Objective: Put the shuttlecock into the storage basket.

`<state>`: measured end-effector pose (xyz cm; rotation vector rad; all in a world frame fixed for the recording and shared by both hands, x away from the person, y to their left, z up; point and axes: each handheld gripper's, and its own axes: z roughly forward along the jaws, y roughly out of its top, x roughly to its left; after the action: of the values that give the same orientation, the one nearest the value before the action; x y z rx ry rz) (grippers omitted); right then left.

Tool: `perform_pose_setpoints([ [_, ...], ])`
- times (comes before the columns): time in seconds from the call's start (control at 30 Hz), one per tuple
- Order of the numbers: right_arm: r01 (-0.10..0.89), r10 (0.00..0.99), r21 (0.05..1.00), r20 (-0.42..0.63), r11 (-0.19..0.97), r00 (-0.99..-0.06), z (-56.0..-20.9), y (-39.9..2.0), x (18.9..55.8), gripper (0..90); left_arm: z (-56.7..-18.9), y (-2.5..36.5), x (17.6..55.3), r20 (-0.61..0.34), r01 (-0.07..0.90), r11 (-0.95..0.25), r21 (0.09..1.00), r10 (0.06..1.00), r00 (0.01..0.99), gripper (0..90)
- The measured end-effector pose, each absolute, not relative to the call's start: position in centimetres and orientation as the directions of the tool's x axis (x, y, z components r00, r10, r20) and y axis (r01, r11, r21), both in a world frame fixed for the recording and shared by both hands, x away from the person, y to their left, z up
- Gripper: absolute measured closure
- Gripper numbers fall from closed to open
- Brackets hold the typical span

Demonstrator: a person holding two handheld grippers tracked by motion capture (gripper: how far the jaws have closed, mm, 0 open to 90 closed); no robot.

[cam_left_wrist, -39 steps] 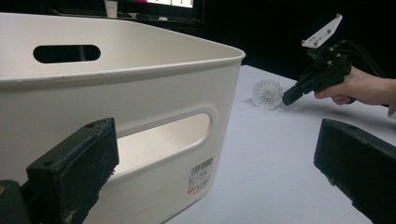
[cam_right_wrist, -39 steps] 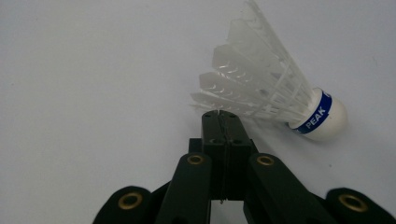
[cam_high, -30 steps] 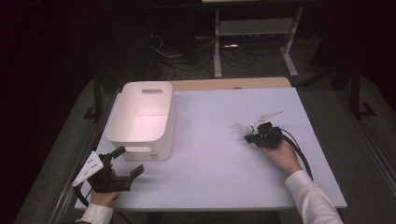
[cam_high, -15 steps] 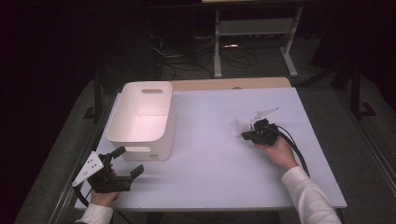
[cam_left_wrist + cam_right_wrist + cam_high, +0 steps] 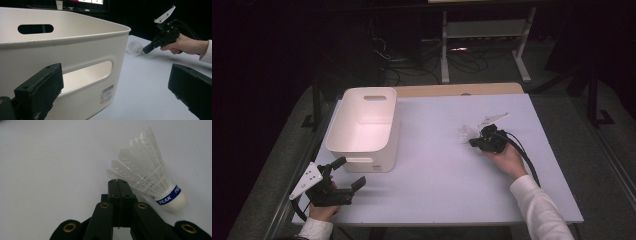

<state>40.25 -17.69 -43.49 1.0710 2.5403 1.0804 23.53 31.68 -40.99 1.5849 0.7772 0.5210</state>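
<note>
A white feather shuttlecock (image 5: pixel 147 175) with a blue "PEAK" band on its cork lies tilted at the tip of my right gripper (image 5: pixel 118 182). The jaws are pressed together and pinch the rim of its feather skirt. In the high view this gripper (image 5: pixel 476 141) is right of the table's centre, with the shuttlecock (image 5: pixel 466 133) at its left end. The left gripper view shows the shuttlecock (image 5: pixel 134 48) just beyond the bin's corner. My left gripper (image 5: pixel 346 176) is open at the front left table edge, its jaws wide apart and holding nothing, facing the bin.
A white plastic bin (image 5: pixel 362 125) with handle cut-outs stands at the left of the pale table (image 5: pixel 447 185); its near wall (image 5: pixel 82 75) is close in front of the left jaws. A wooden strip (image 5: pixel 457 90) runs along the far edge. Cables and a stand lie beyond.
The right gripper has shifted slightly left and away with the shuttlecock at its tip. The left gripper has stayed still.
</note>
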Motion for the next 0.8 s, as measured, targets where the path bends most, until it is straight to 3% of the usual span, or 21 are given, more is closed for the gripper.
perform_pose_setpoints([
  [0.8, 0.558, 0.693, 0.705, 0.13, 0.439, -0.709, -43.32, -18.08, 41.08, 85.9, -41.01, 31.69, 23.55, -0.1, 0.188, -0.039, 0.981, 0.731, 0.675, 0.0],
])
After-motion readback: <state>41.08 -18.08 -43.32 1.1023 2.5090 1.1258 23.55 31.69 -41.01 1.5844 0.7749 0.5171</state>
